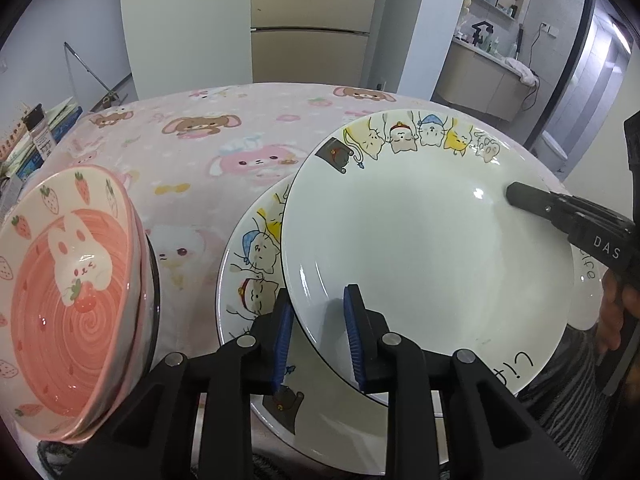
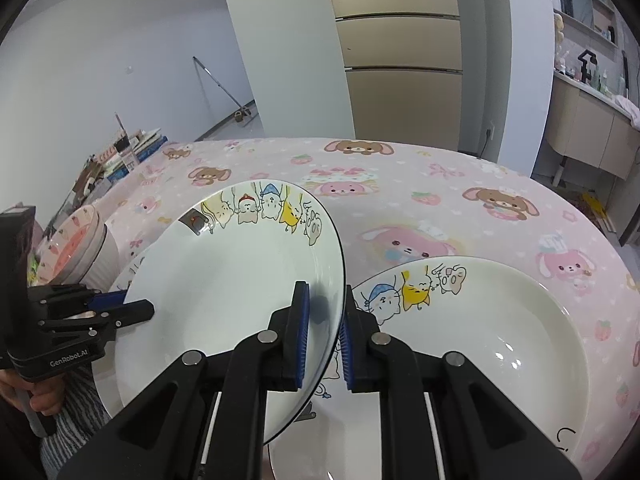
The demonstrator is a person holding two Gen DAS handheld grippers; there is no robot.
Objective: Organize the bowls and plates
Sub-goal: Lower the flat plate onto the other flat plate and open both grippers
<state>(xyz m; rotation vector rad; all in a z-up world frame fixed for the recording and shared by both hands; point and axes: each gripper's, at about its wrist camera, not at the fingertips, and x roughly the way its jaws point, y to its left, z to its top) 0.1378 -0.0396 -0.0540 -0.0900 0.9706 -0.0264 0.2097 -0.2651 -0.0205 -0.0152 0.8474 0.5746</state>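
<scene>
While both grippers meet on one white cat-print plate (image 1: 420,248), that plate sits tilted above the pink cartoon tablecloth (image 1: 224,136). Taking this raised plate as the landmark: the left gripper (image 1: 320,336) straddles its near-left rim w/ blue pads either side — the pad on the plate's face looks in contact, the outer one shows a narrow gap, so I can't tell whether the grip is firm. On the opposite edge the right gripper (image 2: 323,334) is closed tight over the rim, one pad on the face, one behind.

Directly under the raised plate, and peeking out to its left in the left wrist view, lies a second cat plate (image 1: 248,264), flat on the cloth. Further left of the raised plate stands a stack of pink strawberry-bunny bowls (image 1: 68,296), approx. upright, well apart from it. To the raised plate's right in the right wrist view — just beside its rim — rests a third cat plate (image 2: 500,340), also flat. Behind the bowls, at the table's far-left edge, books (image 2: 132,152) are piled.
</scene>
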